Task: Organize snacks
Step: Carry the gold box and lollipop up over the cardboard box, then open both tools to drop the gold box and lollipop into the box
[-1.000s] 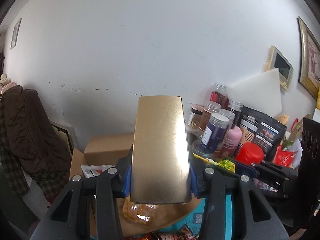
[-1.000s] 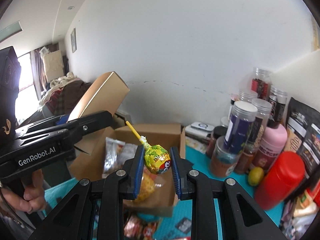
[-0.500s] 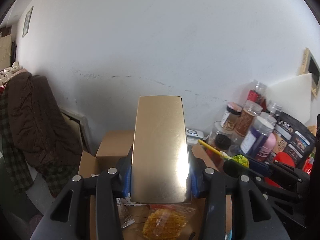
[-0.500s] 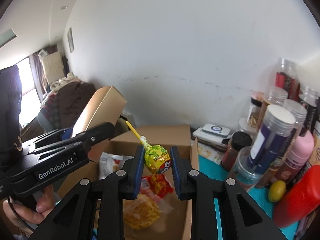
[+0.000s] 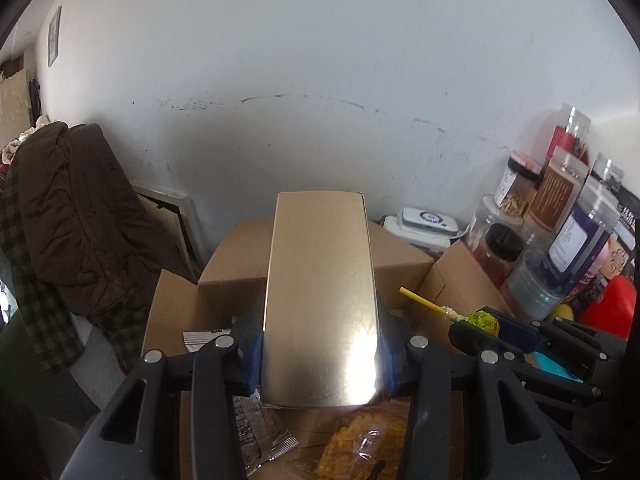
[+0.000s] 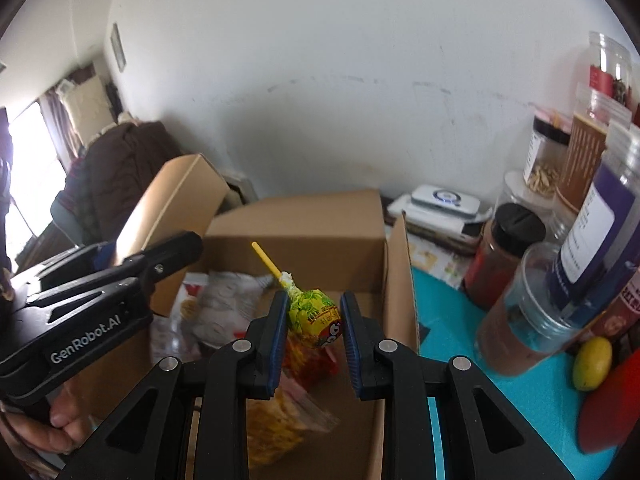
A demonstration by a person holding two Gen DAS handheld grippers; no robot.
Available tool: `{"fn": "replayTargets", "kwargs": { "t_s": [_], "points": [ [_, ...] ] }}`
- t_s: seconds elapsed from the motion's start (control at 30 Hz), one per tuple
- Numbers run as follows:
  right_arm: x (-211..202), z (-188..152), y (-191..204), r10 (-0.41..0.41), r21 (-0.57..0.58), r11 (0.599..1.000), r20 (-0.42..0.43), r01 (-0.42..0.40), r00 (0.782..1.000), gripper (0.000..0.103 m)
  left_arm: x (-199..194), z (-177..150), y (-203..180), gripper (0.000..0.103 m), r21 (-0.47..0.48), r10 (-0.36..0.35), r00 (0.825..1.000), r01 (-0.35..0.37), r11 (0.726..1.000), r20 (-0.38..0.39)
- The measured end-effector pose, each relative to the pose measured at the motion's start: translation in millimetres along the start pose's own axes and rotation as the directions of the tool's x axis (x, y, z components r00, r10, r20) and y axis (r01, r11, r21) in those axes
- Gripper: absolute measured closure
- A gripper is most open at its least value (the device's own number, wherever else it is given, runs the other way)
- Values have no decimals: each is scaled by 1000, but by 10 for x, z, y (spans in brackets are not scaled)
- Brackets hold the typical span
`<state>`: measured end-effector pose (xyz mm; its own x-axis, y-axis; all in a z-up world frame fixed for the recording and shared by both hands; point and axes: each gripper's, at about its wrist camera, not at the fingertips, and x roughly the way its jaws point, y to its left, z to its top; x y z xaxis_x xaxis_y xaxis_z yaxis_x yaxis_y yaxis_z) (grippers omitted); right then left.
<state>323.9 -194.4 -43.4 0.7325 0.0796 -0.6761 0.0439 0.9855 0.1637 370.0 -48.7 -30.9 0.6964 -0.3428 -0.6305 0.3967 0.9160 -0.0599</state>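
Left wrist, tool: left gripper pinches a tall gold-coloured cardboard box by its long sides, blue pads flat against it, box standing upright between the fingers
Left wrist, position: gold box hangs above the open brown corrugated carton, near its back wall
Left wrist, carton contents: silver foil sachet at lower left; clear bag of orange-yellow crisps just below the gold box
Left wrist, neighbour: right gripper enters from the right over the carton's right flap, carrying a yellow-green wrapped lollipop on a yellow stick
Right wrist, tool: right gripper pressed onto the lollipop's wrapped head, stick pointing up and away; lollipop sits over the carton's open mouth
Right wrist, carton contents: white-and-red snack packet, red-yellow packet under the lollipop, crisps bag nearest the camera
Right wrist, outside carton: clear plastic jars crowd the teal table mat just right of the flap; a small yellow lemon-shaped thing beside them
Step, judged: both items look ready to be let go into the carton
Doing it well: lower the gold box into the bare back-left part, laying it flat so it does not crush the crisps; drop the lollipop last, onto the packets, clear of the right flap
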Motion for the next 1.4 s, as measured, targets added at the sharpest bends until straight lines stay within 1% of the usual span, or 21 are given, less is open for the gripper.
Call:
{"fn": "replayTargets", "kwargs": {
  "t_s": [0.1,0.2,0.3,0.43,0.57,0.6,0.63,0.7,0.73,0.8,0.9,0.97,1.13,1.4],
  "points": [
    [89,-33,-2,-13,0,1000,-36,13,999,77,113,-29,-18,59,5,24,999,-24,1000,-34],
    [152,-55,-17,-18,2,1000,-62,18,998,77,199,-46,-30,59,7,8,998,-8,1000,-69],
    [130,-62,-5,-20,2,1000,-61,20,998,77,269,-66,-42,59,16,13,995,-11,1000,-99],
    [124,-68,9,-27,3,1000,-65,28,998,77,353,-96,-32,59,3,17,990,-17,1000,-140],
    [155,-61,3,-34,8,999,-71,35,997,75,422,-121,-25,59,5,37,984,-37,999,-174],
    [156,-59,0,-35,11,999,-73,35,997,72,433,-125,-28,59,5,42,983,-42,999,-181],
    [160,-60,-3,-35,13,999,-73,36,997,65,444,-130,-32,59,6,46,981,-46,999,-188],
    [155,-66,4,-32,20,999,-75,34,997,56,477,-143,-38,59,2,44,977,-45,999,-211],
    [153,-68,6,-31,19,999,-74,32,997,56,500,-146,-40,59,-2,37,975,-39,999,-218],
    [143,-69,15,-33,11,999,-72,34,997,56,543,-153,-60,57,6,46,970,-46,999,-240],
    [131,-67,14,-41,8,999,-70,41,997,56,512,-141,-83,57,29,98,971,-94,995,-217],
    [114,-67,6,-44,11,999,-69,45,997,56,473,-128,-80,56,34,111,974,-106,994,-200],
    [38,-51,28,-42,13,999,-56,43,998,56,415,-108,-69,56,37,101,975,-95,995,-196],
    [-210,2,45,-48,22,999,-22,48,999,56,93,-30,-61,56,25,85,987,-83,996,-137]
  ]
}}
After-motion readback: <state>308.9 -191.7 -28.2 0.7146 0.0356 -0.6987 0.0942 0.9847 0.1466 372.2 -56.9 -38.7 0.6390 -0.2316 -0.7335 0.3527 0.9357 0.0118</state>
